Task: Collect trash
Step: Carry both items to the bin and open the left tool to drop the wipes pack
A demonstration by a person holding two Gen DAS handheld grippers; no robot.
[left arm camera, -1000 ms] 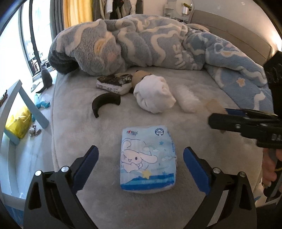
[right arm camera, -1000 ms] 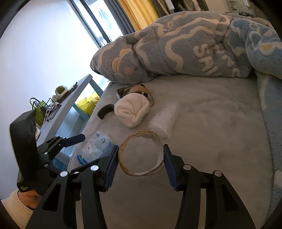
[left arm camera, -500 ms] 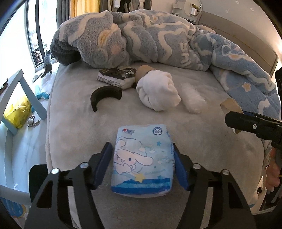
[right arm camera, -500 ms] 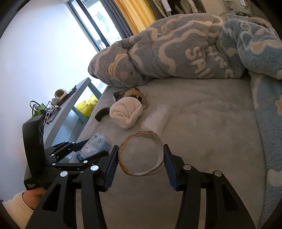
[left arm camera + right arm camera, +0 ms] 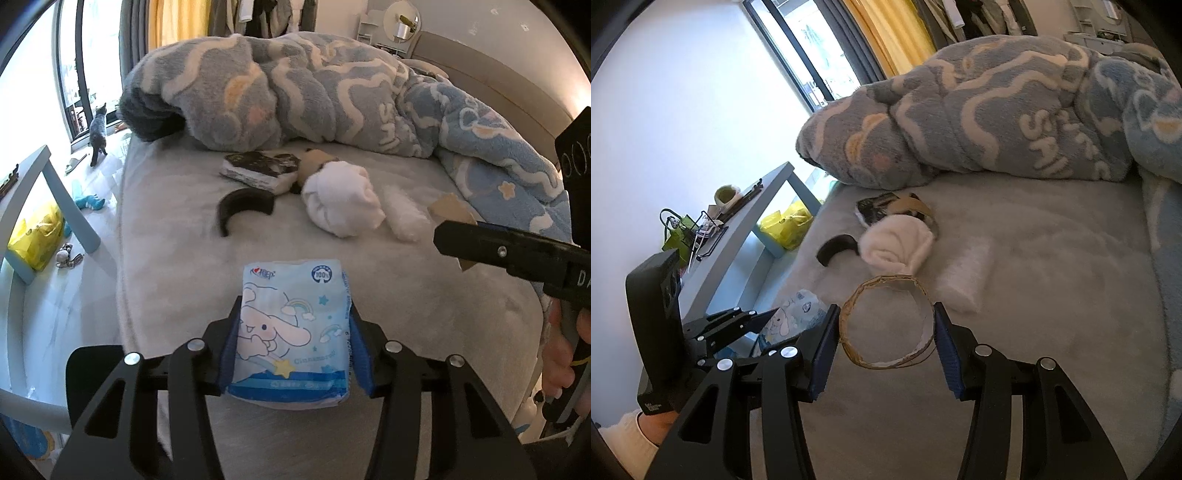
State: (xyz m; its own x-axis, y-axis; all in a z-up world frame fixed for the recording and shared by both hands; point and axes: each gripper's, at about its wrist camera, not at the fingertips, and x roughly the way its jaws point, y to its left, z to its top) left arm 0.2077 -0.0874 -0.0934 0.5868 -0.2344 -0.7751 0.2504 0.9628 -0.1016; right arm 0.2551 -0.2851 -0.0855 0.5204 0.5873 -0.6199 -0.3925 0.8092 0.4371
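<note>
Gripping a blue tissue pack (image 5: 291,332) printed with a white cartoon dog, our left tongs (image 5: 291,354) have just been closing, and their blue pads now press against both long sides of the pack. The pack lies flat on the grey bed cover (image 5: 177,266), its far end sticking out beyond the fingertips.

Our right tongs (image 5: 886,336) hold a thin cardboard ring (image 5: 886,321), one pad against each side of the hoop, which stands on edge above the cover. In the left wrist view these tongs reach in from the right, and a bit of brown cardboard shows past their tip.

Ahead of the left tongs, further up the bed, a white rolled cloth (image 5: 341,203) lies beside a curved black piece (image 5: 242,205), which sits to its left. Just behind them rests a dark-wrapped packet (image 5: 258,170), and a white fluffy wad (image 5: 402,214) lies to the right of the cloth. A rumpled blue and grey blanket (image 5: 295,92) fills the far end of the bed.

Left of the left tongs, off the bed, stands a pale blue table (image 5: 48,184) with a yellow bag (image 5: 35,236) beneath it. In the right wrist view the left tongs and their pack appear low at the left, with a cream sleeve (image 5: 624,439) at the bottom corner.
</note>
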